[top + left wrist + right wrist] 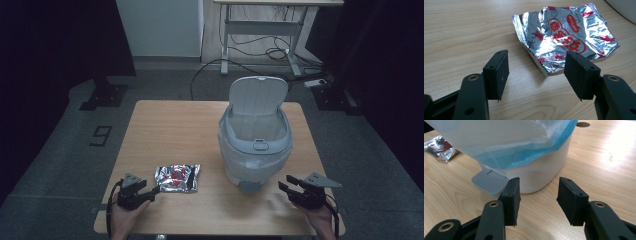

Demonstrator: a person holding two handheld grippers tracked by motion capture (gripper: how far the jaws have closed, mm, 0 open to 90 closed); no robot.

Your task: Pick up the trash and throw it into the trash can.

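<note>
Nearest us, left gripper [150, 191]: jaws spread, empty, tips just short of the foil packet [177, 178] lying flat on the table [150, 125]. Rightward, we note the pedal bin [255, 145], lid up, liner bag [524, 152] overhanging its rim. Right gripper [287, 184]: jaws apart, empty. Its own view adds the grey pedal [490, 182].

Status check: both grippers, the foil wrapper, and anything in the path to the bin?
Left gripper open, just short of the foil wrapper. Right gripper open, empty, near the bin's pedal. Bin lid up. Path looks clear.
</note>
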